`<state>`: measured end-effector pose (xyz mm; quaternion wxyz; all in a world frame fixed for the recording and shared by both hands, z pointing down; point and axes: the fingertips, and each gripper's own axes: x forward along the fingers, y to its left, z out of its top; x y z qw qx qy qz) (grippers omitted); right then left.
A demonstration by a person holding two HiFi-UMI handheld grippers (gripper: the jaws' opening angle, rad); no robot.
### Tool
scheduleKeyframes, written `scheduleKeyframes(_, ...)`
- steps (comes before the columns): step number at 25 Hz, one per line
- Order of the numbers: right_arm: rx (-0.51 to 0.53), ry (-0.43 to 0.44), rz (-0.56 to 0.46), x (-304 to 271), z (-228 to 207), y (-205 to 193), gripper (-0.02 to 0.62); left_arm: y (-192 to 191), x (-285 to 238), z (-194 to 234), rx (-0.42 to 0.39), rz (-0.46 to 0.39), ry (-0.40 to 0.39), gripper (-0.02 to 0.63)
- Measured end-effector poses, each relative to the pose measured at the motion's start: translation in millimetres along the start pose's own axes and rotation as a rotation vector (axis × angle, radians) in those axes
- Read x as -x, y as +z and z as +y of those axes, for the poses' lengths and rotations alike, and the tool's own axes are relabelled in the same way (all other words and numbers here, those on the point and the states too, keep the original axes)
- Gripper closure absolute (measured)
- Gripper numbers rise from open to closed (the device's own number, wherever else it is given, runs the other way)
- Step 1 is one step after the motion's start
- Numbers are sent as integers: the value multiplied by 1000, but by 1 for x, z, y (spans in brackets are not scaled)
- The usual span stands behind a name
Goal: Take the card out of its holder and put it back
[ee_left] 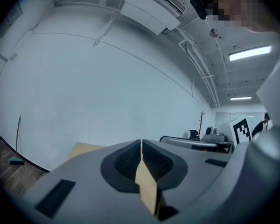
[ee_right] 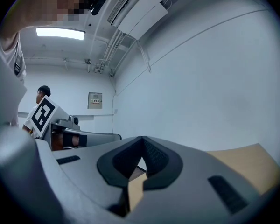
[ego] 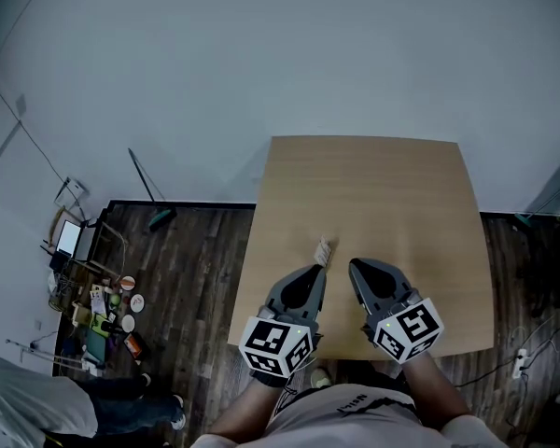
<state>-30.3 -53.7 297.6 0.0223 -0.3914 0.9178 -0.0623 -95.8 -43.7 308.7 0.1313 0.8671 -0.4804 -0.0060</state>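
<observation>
1. Head view: both grippers hang over the near edge of the light wooden square table [ego: 383,185]. At the tip of the left gripper [ego: 319,267] sits a thin tan flat piece [ego: 323,249]. I cannot tell whether it is the card or its holder. The right gripper [ego: 356,265] carries nothing visible.
2. Left gripper view: the left gripper [ee_left: 141,146] has its jaws pressed onto the piece [ee_left: 146,183], which slants between the pads. A jolt could probably twist it loose.
3. Right gripper view: the right gripper [ee_right: 142,141] has its tips meeting with nothing between them. If it reaches in without spreading first, it would likely knock the piece out of the other pinch.
</observation>
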Motion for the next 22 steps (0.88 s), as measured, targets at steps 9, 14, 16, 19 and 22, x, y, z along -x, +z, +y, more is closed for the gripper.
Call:
scheduleKeyframes(9,6,-4,-2,7,6,3,583,-1,6,-4,4,-2,12,583)
scheduleKeyframes(14,10,-4,1,12,7,0,583,-5,7,-8,4,2,13,583)
scheduleKeyframes(16,11,-5,4,12,5,-1,583,-5,5,-8,6,4,13,583)
scheduleKeyframes(19,14,-7,6,10,2,-2,583,-6,1,-7,7,6,12,583)
scheduleKeyframes(22,14,-8,5,10,-2,-4,583,-9,-3,-6,7,8,11,583)
